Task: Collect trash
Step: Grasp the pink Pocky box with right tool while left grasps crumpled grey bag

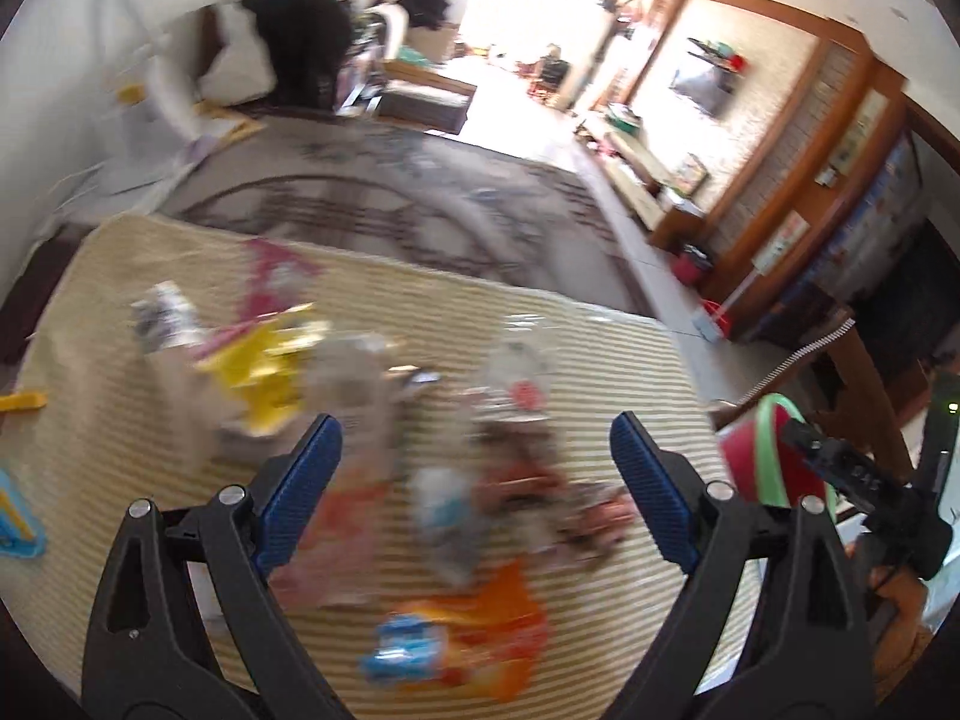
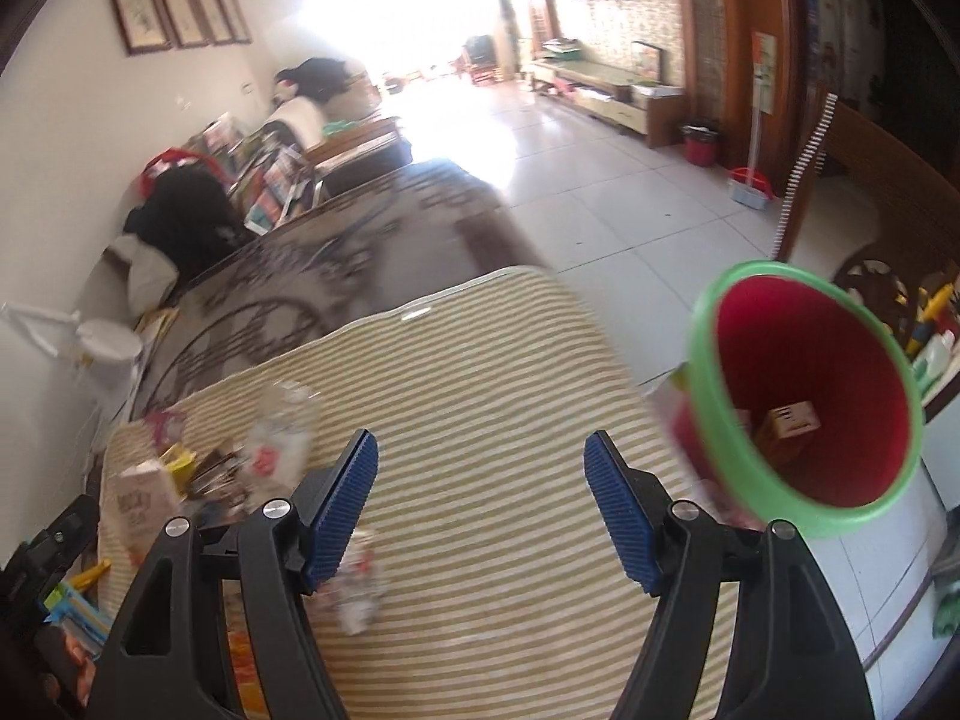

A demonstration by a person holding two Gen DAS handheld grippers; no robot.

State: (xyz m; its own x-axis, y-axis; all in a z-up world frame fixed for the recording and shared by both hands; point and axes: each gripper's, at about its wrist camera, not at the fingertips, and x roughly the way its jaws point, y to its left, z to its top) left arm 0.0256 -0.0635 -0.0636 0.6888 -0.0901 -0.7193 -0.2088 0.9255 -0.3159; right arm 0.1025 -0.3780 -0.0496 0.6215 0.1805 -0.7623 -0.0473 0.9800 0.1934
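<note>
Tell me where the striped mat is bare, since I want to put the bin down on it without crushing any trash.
The striped mat is bare across its middle and far end, between the wrapper pile and the red bin. One wrapper lies by the right gripper. The side under the left gripper is crowded with wrappers.

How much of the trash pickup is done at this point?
Barely begun. The red bin with the green rim holds a brown carton or two. Both the left gripper and the right gripper are open and empty. A blurred pile of wrappers is left on the striped mat.
</note>
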